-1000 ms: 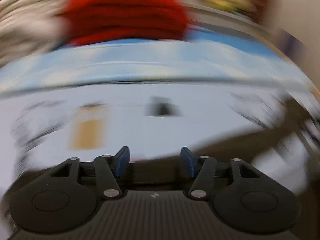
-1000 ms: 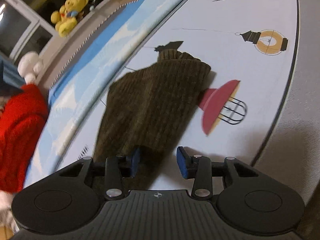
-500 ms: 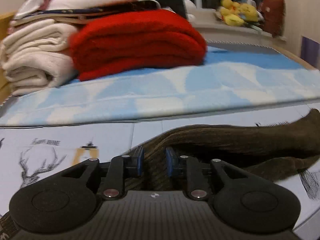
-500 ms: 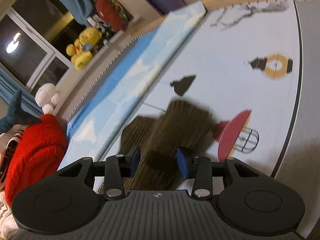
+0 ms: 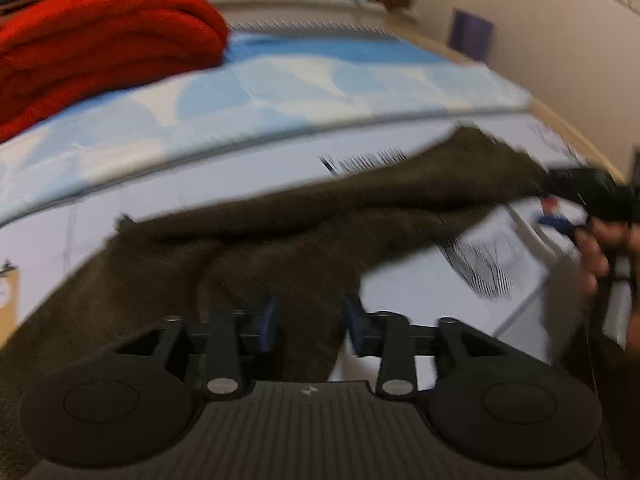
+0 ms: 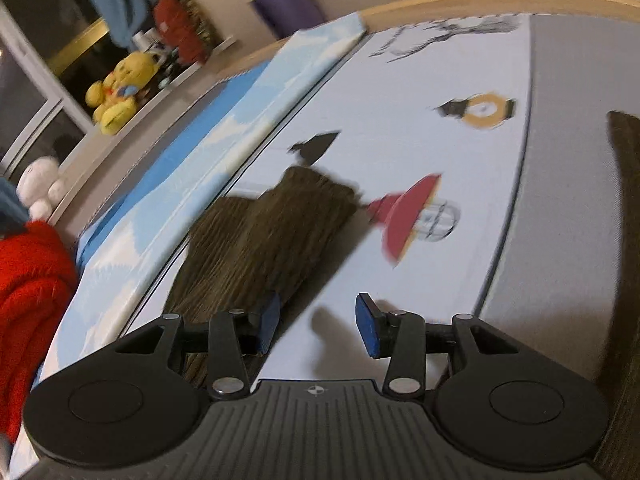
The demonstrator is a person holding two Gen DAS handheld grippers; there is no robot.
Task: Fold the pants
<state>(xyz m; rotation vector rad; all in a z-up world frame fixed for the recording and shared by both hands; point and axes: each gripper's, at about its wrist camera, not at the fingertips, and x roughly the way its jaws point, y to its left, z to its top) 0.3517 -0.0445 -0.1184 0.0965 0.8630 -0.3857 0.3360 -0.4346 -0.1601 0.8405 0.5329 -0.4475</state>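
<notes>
My left gripper [image 5: 310,324] fills the bottom of its frame with its blue pads spread apart, nothing clamped between them. The dark brown pants [image 5: 248,256] lie directly ahead of it and under it, a rumpled band running from the lower left of the frame up to the right edge, where my right gripper [image 5: 592,192] shows as a dark blur beside the cloth; from this view I cannot tell whether it touches the cloth there. The pants rest on a white printed sheet [image 5: 420,296], with a blue and white cloth [image 5: 280,88] behind it and a folded red blanket [image 5: 100,40] in the upper left.

In the right wrist view, my right gripper [image 6: 316,322] also has its pads apart and holds nothing. The ribbed pants [image 6: 264,244] sit at centre left, their near edge just beside my left-hand pad, the gap between my pads over bare white sheet [image 6: 400,152]. A red lamp print [image 6: 404,216] lies just right of the pants. A yellow plush toy [image 6: 116,92] sits on a ledge in the upper left.
</notes>
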